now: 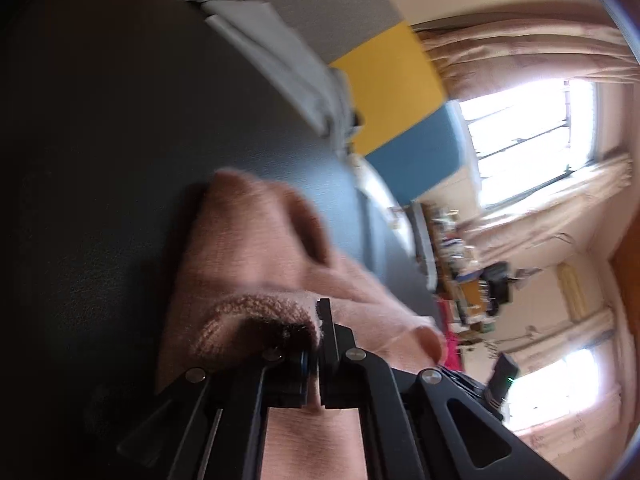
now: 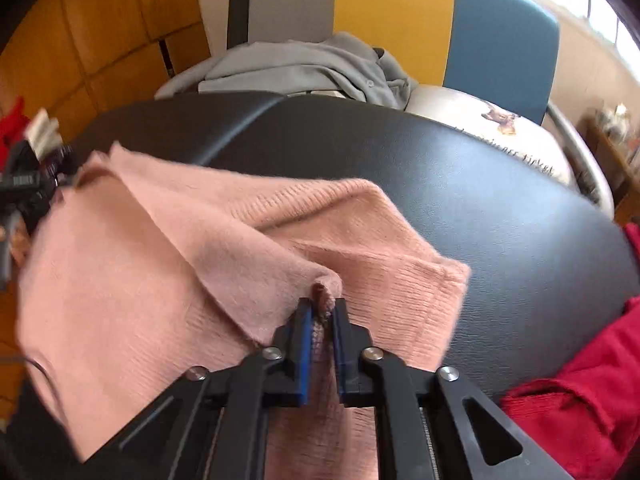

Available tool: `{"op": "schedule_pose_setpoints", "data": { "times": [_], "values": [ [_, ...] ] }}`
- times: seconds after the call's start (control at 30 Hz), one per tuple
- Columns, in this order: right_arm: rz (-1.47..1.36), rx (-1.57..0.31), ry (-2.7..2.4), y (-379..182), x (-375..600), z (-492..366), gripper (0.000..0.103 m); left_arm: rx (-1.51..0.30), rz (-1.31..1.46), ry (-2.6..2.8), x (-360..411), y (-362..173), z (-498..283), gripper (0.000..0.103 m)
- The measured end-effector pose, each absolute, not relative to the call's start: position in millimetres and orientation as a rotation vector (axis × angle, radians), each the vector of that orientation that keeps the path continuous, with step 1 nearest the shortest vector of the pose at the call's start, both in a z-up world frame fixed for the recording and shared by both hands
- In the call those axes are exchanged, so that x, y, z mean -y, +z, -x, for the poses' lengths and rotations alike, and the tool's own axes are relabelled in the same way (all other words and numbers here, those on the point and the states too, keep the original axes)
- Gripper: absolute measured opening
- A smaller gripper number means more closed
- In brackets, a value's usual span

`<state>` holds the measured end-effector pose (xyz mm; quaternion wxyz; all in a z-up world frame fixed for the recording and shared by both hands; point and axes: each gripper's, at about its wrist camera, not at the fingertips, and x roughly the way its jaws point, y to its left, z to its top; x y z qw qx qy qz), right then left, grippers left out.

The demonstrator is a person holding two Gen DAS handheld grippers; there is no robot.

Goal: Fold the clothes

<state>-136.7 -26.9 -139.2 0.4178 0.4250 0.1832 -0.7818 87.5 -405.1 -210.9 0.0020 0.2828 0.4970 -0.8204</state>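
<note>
Pink sweater (image 2: 132, 280): a soft, fuzzy knit lying partly folded on the black padded desk (image 2: 500, 208), covering its near-left part. One layer is turned over another, and a ribbed hem reaches toward the middle of the desk. In the left wrist view the same sweater (image 1: 248, 248) bunches up against the dark desk (image 1: 120, 140), blurred at its far end.

Right gripper (image 2: 320, 308): its two fingers are pressed nearly together, pinching a raised fold of the pink sweater. Knit shows in the narrow gap between the blue pads (image 2: 305, 344).

Left gripper (image 1: 316, 320): its fingers are drawn close on a thick rolled edge of the pink sweater, with fabric bulging over the left finger. Seen from the right wrist view, this gripper (image 2: 60, 178) sits at the sweater's far-left corner by the left edge of the desk, though its fingers are too small and blurred there to judge.

Grey garment (image 2: 304, 68): crumpled in a heap just beyond the far edge of the desk.

Red cloth (image 2: 580, 392): piled at the near-right edge of the desk.

White printed fabric (image 2: 492, 128): lying past the far-right edge of the desk.

Panels (image 2: 392, 16): grey, yellow and blue, standing side by side behind the grey garment.

Window (image 1: 528, 136): bright, with pale curtains beside it.
</note>
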Motion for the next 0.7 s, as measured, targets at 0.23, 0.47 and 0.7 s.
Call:
{"op": "schedule_pose_setpoints", "data": {
  "times": [0.23, 0.47, 0.7],
  "values": [
    [-0.97, -0.182, -2.111, -92, -4, 156, 0.01, -1.532, -0.804, -2.556, 423, -196, -73, 0.0],
    [-1.327, 0.241, -1.996, -168, -13, 208, 0.02, -1.717, -0.807, -2.433, 430, -218, -75, 0.017],
    [-1.2, 0.27, -2.076, -147, -36, 196, 0.037, -1.577, -0.717, -2.466, 448, -194, -102, 0.018]
  ]
}}
